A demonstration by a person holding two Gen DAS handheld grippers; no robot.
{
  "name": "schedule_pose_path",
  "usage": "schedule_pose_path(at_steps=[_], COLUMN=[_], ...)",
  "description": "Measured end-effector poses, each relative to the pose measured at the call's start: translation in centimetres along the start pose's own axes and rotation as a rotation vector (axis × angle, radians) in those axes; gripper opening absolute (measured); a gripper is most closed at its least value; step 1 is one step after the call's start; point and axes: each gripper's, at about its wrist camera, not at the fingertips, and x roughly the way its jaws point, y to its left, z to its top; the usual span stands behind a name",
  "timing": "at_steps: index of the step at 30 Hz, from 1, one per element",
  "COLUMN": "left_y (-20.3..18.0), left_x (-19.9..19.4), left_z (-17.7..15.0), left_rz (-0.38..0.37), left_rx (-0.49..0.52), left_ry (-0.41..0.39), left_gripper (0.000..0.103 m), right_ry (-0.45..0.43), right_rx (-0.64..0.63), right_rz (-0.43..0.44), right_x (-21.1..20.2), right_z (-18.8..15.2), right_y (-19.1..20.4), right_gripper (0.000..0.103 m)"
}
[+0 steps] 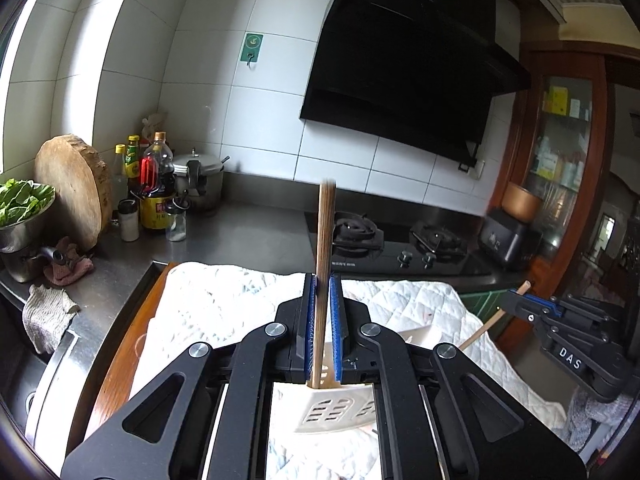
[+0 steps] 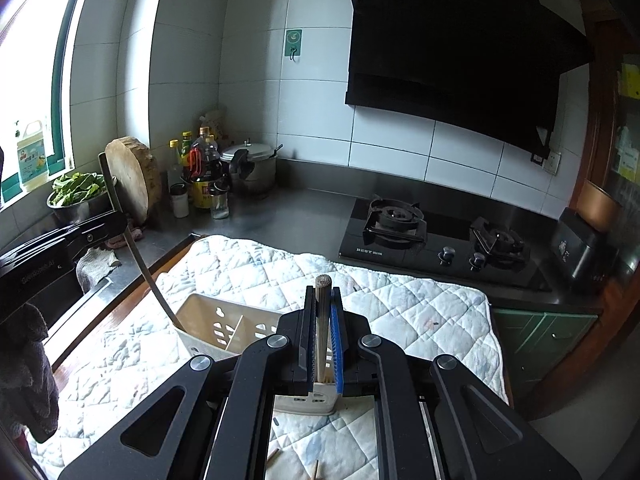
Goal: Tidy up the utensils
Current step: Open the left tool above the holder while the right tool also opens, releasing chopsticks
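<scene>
**kitchen_lurker:** What was in the holder at that point? And what were both grippers doing?

**rig_op:** From where I was driving it, the white utensil holder (image 2: 224, 330) sat on the quilted cloth (image 2: 420, 312) covering the tabletop (image 2: 288, 216), just in front of the gas stove (image 2: 440, 236). It had slotted walls and a divider splitting it into compartments. The left gripper (image 1: 322, 320) had its jaws clamped on a dark flat handle (image 1: 325, 232) that stood nearly upright, with the lower end down inside the left compartment by the holder's wall. I couldn't see what kind of utensil head it had. The right gripper (image 2: 322, 336) had its jaws pinched shut on a round wooden handle (image 2: 322, 320), also upright, lower end dipping into the holder's near right corner. Whether either one touched the bottom, I couldn't tell.

**kitchen_lurker:** Anything else loose?

**rig_op:** A couple of thin wooden sticks (image 2: 316, 470) lay on the cloth near the bottom edge of the right wrist view, outside the holder. Further back on the tabletop, a steel bowl (image 2: 80, 204) was full of leafy greens (image 2: 76, 188), beside a round wooden chopping board (image 2: 134, 176) leaning on the wall. Then a cluster of sauce bottles (image 2: 204, 172) and small jars, plus a lidded pressure cooker (image 2: 252, 168) in the corner.
</scene>
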Motion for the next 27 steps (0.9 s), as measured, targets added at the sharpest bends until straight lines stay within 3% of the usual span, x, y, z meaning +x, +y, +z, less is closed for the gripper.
schedule_pose_path(at_steps=[7,13,19,27], left_y=[-0.3,-0.8,-1.7,-1.6], left_x=[-1.0,-4.0,-7.8,-11.9], left_z=[0.0,-0.3,-2.0,-6.4], left_rz=[0.006,0.008,0.014,0.011], left_rx=[0.006,0.025,0.063,0.058], left_ry=[0.002,-0.010,-0.011,0.036], left_gripper=[0.016,0.021,0.033,0.035], right_ry=[-0.022,-0.052,-0.061,-0.020], right_rx=[-0.006,-0.005,-0.003,0.011], right_rz=[-0.004,0.019,0.058,0.103], right_x=[-1.5,-5.2,-9.2,-12.9], right_z=[-0.1,-1.4,-4.3,-10.2], right_y=[-0.1,0.0,0.5,1.3], right_gripper=[0.015,0.021,0.022,0.022])
